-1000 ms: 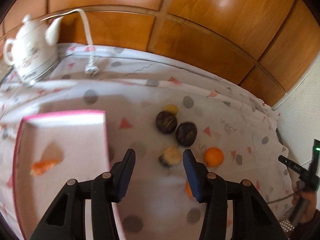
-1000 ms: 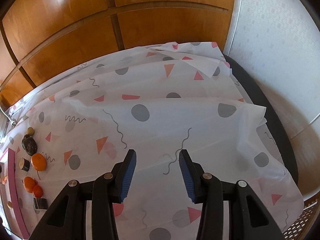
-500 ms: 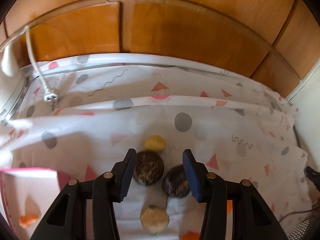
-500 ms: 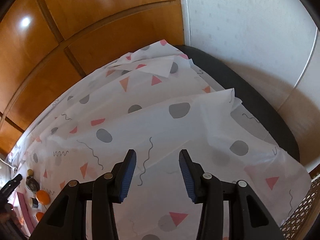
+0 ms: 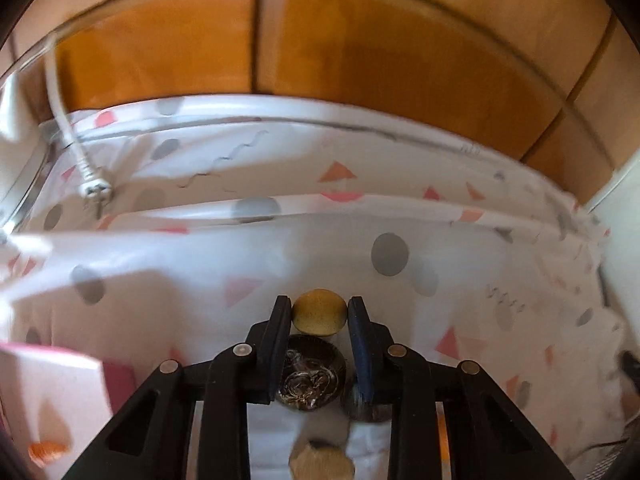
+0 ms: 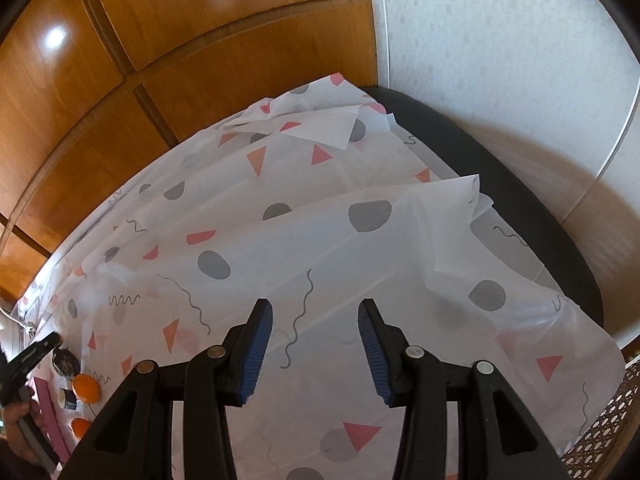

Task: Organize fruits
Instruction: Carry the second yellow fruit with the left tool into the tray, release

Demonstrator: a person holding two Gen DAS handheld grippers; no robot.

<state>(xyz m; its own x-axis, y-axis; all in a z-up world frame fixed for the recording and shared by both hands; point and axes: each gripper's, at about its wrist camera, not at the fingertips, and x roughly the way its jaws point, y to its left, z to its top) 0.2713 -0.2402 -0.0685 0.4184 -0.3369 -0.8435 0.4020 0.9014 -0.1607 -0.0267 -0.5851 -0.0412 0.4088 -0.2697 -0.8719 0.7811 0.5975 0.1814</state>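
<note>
In the left wrist view my left gripper (image 5: pixel 319 312) has its jaws narrowed on either side of a small yellow fruit (image 5: pixel 319 312) on the patterned cloth; contact is unclear. A dark round fruit (image 5: pixel 310 376) lies between the fingers closer to me, a second dark fruit (image 5: pixel 360 402) beside it, and a tan fruit (image 5: pixel 320 464) below. My right gripper (image 6: pixel 316 322) is open and empty over bare cloth. Far left in that view I see the left gripper (image 6: pixel 34 350), a dark fruit (image 6: pixel 64 362) and an orange (image 6: pixel 86 387).
A pink-rimmed white tray (image 5: pixel 52 396) holding an orange piece (image 5: pixel 46 450) sits at lower left. A white cable with plug (image 5: pixel 94 188) lies at the back left. Wooden panels (image 5: pixel 360 40) back the table. The dark table edge (image 6: pixel 500 184) and wall are at right.
My left gripper has moved forward over the dark fruits to the yellow fruit, and its jaws have narrowed around it. My right gripper has swung further right, still open.
</note>
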